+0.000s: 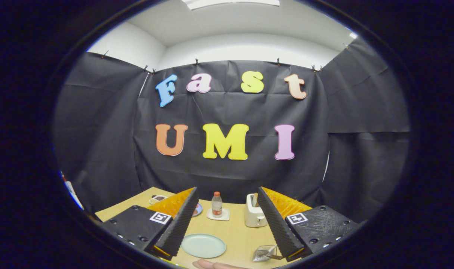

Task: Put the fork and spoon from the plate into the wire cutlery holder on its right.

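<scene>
While the gripper (227, 224) hangs above the table (234, 231), its fingers stand wide apart, holding nothing. Between them lies a pale green plate (203, 245); the wire holder (265, 253) sits beside the right finger.

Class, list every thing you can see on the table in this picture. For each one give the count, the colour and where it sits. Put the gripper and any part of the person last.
table: one, light wood, under everything.
plate: one, pale green, between the fingers, near the left one; nothing visible on it.
wire cutlery holder: one, silvery, right of the plate, by the right finger; some cutlery seems to be in it.
bottle: one, clear with a red cap, on a white coaster beyond the plate.
toaster: one, white, right of the bottle.
small dish: one, partly hidden behind the left finger.
gripper: one, black and orange, fingers wide apart, holding nothing.
hand: one, fingertips at the near table edge.
</scene>
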A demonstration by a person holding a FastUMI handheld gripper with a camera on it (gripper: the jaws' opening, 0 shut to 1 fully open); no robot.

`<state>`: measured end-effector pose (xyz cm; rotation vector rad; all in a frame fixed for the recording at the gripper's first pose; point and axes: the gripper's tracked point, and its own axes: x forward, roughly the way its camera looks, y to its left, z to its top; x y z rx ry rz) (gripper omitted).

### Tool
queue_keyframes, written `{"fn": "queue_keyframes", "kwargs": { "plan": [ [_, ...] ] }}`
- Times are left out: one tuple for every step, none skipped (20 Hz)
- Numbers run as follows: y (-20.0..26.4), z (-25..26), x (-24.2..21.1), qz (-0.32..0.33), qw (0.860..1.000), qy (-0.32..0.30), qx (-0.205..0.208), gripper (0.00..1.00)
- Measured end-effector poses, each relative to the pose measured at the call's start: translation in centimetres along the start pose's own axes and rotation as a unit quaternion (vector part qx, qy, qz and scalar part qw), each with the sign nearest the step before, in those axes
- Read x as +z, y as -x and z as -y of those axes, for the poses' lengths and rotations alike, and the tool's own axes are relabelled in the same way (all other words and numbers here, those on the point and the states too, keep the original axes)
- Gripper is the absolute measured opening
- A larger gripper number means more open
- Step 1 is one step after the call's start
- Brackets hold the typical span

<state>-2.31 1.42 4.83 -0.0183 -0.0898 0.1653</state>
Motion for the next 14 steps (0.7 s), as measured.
{"fn": "queue_keyframes", "kwargs": {
  "plan": [
    [0.0,0.3,-0.2,-0.002,1.0,0.001,-0.002,0.96],
    [0.0,0.4,-0.2,-0.002,1.0,0.001,-0.004,0.96],
    [-0.1,0.4,-0.3,-0.004,1.0,0.001,-0.006,0.96],
    [0.1,0.6,-0.4,-0.006,1.0,0.001,-0.008,0.96],
    [0.1,0.9,-0.6,-0.008,1.0,0.002,-0.01,0.96],
    [0.4,1.1,-0.6,-0.008,1.0,0.001,-0.011,0.96],
    [0.4,1.3,-0.6,-0.007,1.0,0.002,-0.012,0.96],
    [0.6,1.5,-0.6,-0.006,1.0,0.004,-0.011,0.96],
    [0.7,1.8,-0.7,-0.006,1.0,0.007,-0.007,0.96],
    [0.8,2.1,-1.0,-0.008,1.0,0.01,-0.004,0.96],
    [0.8,2.4,-1.5,-0.012,1.0,0.01,-0.004,0.96],
    [0.8,3.2,-1.8,-0.015,1.0,0.01,-0.009,0.96],
    [1.0,3.7,-2.0,-0.017,1.0,0.009,-0.011,0.96],
    [1.0,4.1,-2.4,-0.02,1.0,0.006,-0.013,0.96]
  ]
}}
